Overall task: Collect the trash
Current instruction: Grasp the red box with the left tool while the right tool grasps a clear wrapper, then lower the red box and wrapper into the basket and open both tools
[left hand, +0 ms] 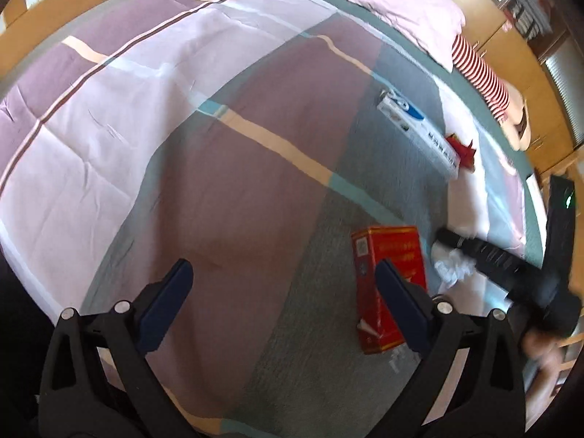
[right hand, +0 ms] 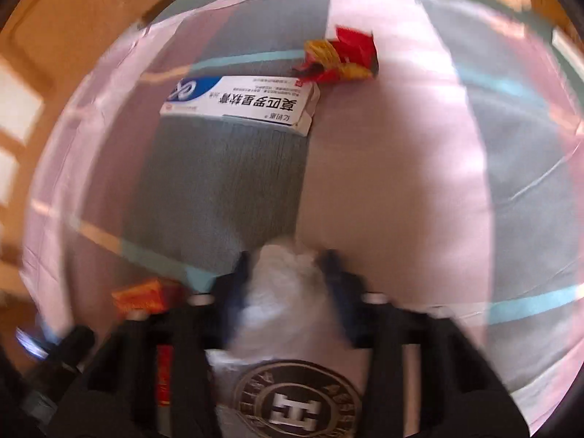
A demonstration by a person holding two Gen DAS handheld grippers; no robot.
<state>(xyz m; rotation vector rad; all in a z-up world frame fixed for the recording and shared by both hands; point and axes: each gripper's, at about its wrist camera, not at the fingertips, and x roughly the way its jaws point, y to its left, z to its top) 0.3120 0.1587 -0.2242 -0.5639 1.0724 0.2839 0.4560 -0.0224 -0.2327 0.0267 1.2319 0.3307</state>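
Observation:
My left gripper (left hand: pixel 283 273) is open and empty above the bed, just left of a red box (left hand: pixel 388 266) that lies on the quilt; its right finger overlaps the box in view. My right gripper (right hand: pixel 288 255) is shut on a crumpled white tissue (right hand: pixel 288 284); in the left wrist view it is the black tool (left hand: pixel 485 252) over the white tissue (left hand: pixel 454 264). A white and blue medicine box (right hand: pixel 241 104) lies ahead of it, also in the left wrist view (left hand: pixel 419 127). A red and yellow wrapper (right hand: pixel 339 60) lies beside that box, also in the left wrist view (left hand: pixel 463 148).
The trash lies on a bed with a purple, grey and pink checked quilt (left hand: pixel 182 127). A pink pillow (left hand: pixel 394 3) and a red-striped plush toy (left hand: pixel 481 76) lie at the head. Wooden cabinets (left hand: pixel 511 36) stand behind. The red box also shows at the right wrist view's lower left (right hand: pixel 140 294).

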